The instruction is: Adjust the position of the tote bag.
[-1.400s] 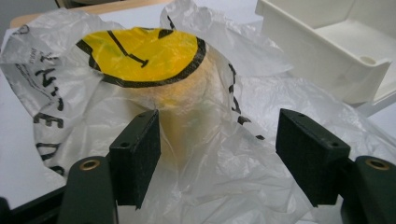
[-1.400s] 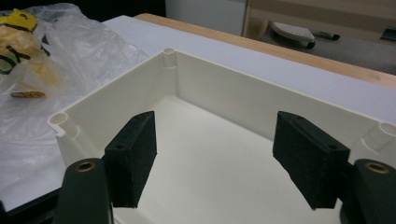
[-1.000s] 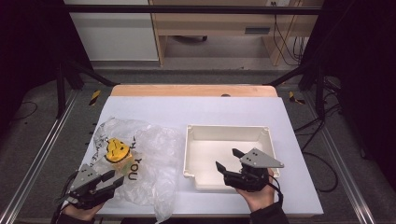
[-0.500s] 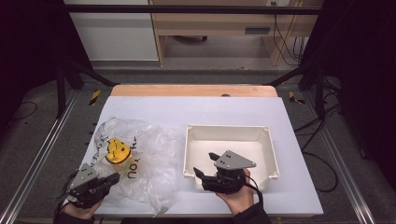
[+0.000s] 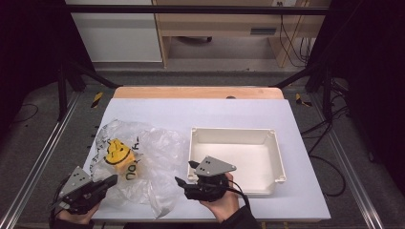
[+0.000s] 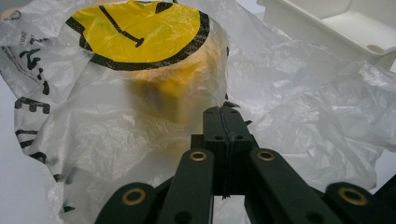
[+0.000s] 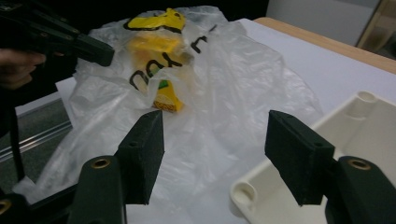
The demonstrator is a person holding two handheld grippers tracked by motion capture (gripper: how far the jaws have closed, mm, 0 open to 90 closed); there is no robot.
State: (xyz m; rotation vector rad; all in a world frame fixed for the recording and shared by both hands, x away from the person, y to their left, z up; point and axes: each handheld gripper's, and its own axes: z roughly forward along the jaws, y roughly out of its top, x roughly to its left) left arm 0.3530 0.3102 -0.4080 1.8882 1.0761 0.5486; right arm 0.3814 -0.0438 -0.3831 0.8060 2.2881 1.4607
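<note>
A crumpled clear plastic bag [image 5: 153,157] printed with a yellow smiley face and black letters lies on the left of the white table. A yellow block [image 6: 173,93] shows through the film, and a smaller yellow piece [image 7: 168,100] lies lower in the bag. My left gripper [image 5: 113,180] sits at the bag's near left edge, its jaws [image 6: 223,112] pressed together on the film. My right gripper [image 5: 184,172] hovers by the near left corner of the white tray [image 5: 234,131], pointing at the bag. It is open [image 7: 215,140]; its jaws have just been closing a little, pressing on nothing.
The white tray [image 7: 252,186] is empty and stands right of the bag. A wooden strip [image 5: 196,92] runs along the table's far edge. Metal frame rails [image 5: 38,157] flank the table, and cables lie on the floor at the right.
My right gripper has moved left from the tray's front rim toward the bag. The left gripper's jaws have shut at the bag's edge.
</note>
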